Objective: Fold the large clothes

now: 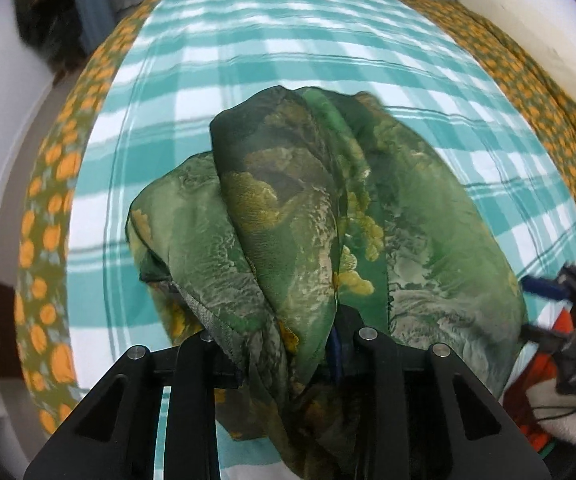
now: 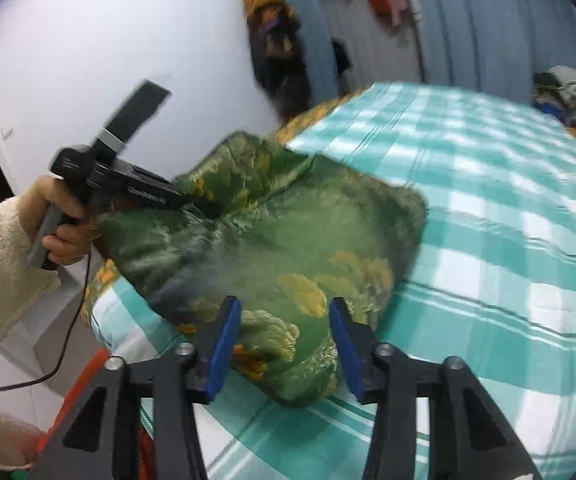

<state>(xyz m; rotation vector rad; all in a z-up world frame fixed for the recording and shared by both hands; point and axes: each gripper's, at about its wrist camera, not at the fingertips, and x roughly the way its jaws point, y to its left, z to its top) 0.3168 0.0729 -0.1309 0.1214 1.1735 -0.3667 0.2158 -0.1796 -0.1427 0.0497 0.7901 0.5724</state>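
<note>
A green garment with yellow floral print point(image 1: 311, 216) lies bunched on the teal-and-white checked sheet point(image 1: 288, 52). In the left wrist view its folds drape over my left gripper point(image 1: 288, 344), which is shut on the cloth; the fingertips are hidden under it. In the right wrist view the same garment point(image 2: 288, 240) lies near the bed's corner, and the left gripper point(image 2: 204, 208) bites its far edge. My right gripper point(image 2: 286, 332) is open, its blue pads point(image 2: 224, 344) apart just above the garment's near edge, holding nothing.
The checked sheet point(image 2: 487, 220) covers a bed over an orange-flowered bedspread point(image 1: 48, 208). Dark clothes point(image 2: 280, 52) hang on the wall. A pile of cloth point(image 2: 567, 92) sits at the bed's far end. A cable point(image 2: 60, 344) trails from the left gripper.
</note>
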